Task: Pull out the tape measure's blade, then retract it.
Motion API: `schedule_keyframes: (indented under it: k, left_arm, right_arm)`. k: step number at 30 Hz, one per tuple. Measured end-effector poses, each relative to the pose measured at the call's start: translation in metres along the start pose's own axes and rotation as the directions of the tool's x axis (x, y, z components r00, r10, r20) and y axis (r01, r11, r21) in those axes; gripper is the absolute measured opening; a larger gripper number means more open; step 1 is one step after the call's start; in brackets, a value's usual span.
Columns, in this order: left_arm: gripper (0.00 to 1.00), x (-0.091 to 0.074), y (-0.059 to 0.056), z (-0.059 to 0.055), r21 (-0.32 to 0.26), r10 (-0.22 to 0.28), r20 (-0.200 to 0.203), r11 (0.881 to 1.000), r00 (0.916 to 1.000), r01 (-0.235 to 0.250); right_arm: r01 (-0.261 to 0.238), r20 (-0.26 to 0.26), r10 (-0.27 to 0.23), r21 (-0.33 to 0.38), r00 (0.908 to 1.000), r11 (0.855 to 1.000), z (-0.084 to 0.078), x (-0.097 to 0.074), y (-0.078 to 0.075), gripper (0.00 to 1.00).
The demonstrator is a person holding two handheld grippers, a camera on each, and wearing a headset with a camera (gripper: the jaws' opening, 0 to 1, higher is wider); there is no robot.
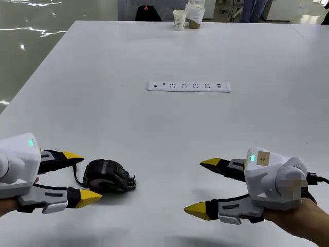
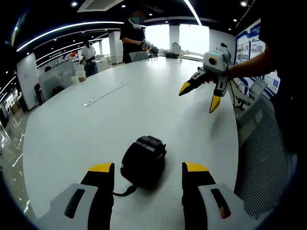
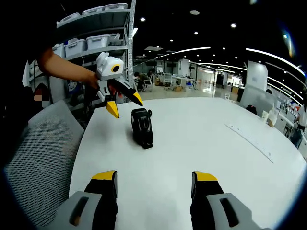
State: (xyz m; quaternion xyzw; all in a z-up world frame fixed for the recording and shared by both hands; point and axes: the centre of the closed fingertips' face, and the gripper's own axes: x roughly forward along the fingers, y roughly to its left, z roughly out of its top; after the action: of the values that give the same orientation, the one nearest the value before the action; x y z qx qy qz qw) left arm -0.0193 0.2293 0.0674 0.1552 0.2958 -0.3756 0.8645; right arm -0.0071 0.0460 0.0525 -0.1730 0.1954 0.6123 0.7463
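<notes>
My left gripper (image 1: 86, 175) jaws apart flanking black tape measure (image 1: 107, 176), long axis and blade mouth (image 1: 132, 181) toward right gripper (image 1: 198, 186), also apart, label unreadable

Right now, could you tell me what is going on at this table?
A person is working with two handheld grippers at a white table. The left gripper is open, its jaws either side of a black tape measure, not clamped on it. The right gripper is open, holds nothing and sits apart from it. The blade is not yet pulled out.

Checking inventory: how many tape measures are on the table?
1: a black tape measure on the white table, near-left, between the tips of the left gripper's open jaws.
</notes>
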Motion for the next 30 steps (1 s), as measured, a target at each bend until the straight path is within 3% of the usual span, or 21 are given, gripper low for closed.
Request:
schedule_keyframes:
  k: [7,15,30]
  left_arm:
    - [0.48,0.003,0.009,0.0,0.041,-0.03,-0.037,0.999,0.9989,0.032]
    - [0.43,0.007,0.01,-0.005,0.084,-0.078,-0.089,0.993,0.993,0.085]
    - [0.35,0.014,0.014,-0.016,0.137,-0.162,-0.193,0.972,0.9678,0.19]
  right_arm:
    - [-0.041,-0.008,0.04,-0.036,0.9992,0.999,0.004,0.013,0.0,0.57]
    - [-0.093,-0.022,0.092,-0.078,0.9955,0.993,0.006,0.025,0.002,0.51]
    - [-0.198,-0.056,0.191,-0.153,0.98,0.968,0.014,0.057,0.006,0.41]
